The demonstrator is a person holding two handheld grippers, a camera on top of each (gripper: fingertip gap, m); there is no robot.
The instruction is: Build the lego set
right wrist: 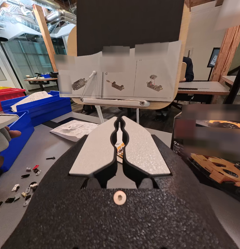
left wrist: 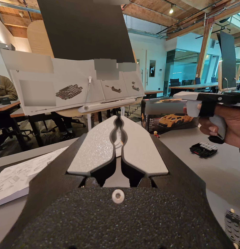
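Both tools shut and empty, fingers meeting at the tips: left tool (left wrist: pixel 118 119) and right tool (right wrist: pixel 119 119) raised above the grey desk (left wrist: pixel 184 175), aimed at the open instruction booklet (right wrist: pixel 119 80) propped on a wooden stand (right wrist: pixel 164 106). On the desk: half-built black and grey chassis (left wrist: pixel 203 148) near the car box (left wrist: pixel 164 118), small figure (left wrist: pixel 156 134) just beside that box, loose pieces (right wrist: pixel 26 186) scattered left, blue bins (right wrist: pixel 39 107) behind them. Beyond, an open office with wooden beams (left wrist: pixel 204 53).
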